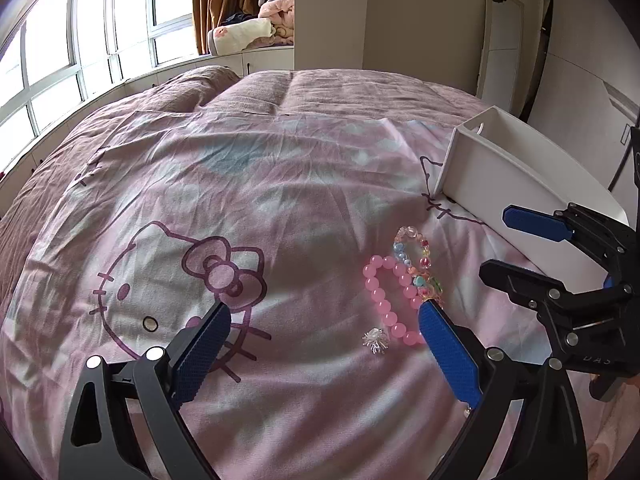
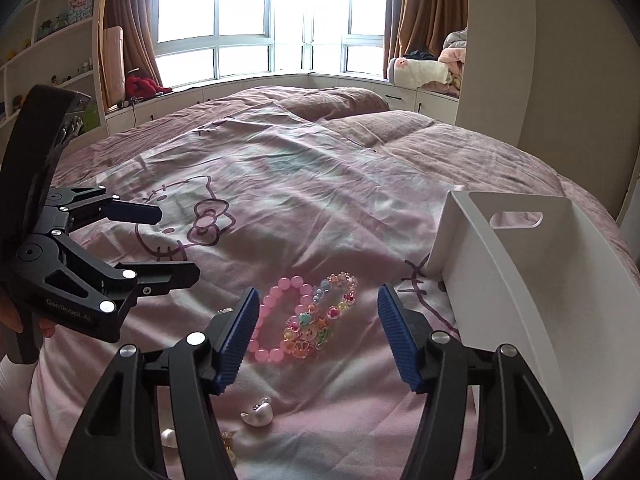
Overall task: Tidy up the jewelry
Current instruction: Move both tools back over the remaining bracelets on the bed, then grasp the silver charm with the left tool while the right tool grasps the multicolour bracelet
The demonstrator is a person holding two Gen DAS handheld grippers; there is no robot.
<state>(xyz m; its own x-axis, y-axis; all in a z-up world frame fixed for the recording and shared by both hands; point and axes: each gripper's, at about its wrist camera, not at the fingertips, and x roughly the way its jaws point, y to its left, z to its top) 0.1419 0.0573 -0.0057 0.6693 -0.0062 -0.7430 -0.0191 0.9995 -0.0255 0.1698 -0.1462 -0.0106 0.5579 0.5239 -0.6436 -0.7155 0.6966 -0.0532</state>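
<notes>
- Bedroom, pink Hello Kitty duvet [image 1: 240, 208] on bed, big window [image 2: 256, 20] behind
- left gripper [image 1: 324, 336] jaws wide, empty, over duvet
- right gripper [image 2: 316, 334] jaws wide, empty, framing the bracelets
- pink bead bracelet [image 2: 276, 316] flat on duvet, touching multicolor bead bracelet [image 2: 324, 316]
- small silver piece [image 1: 375, 341] just beside pink bracelet
- white storage box [image 2: 520, 280] right of jewelry
- pearl earring [image 2: 258, 414] near camera

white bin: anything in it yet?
Cannot tell. The white bin shows only bare inner walls; its floor is hidden. Both bracelets lie on the bedspread.
</notes>
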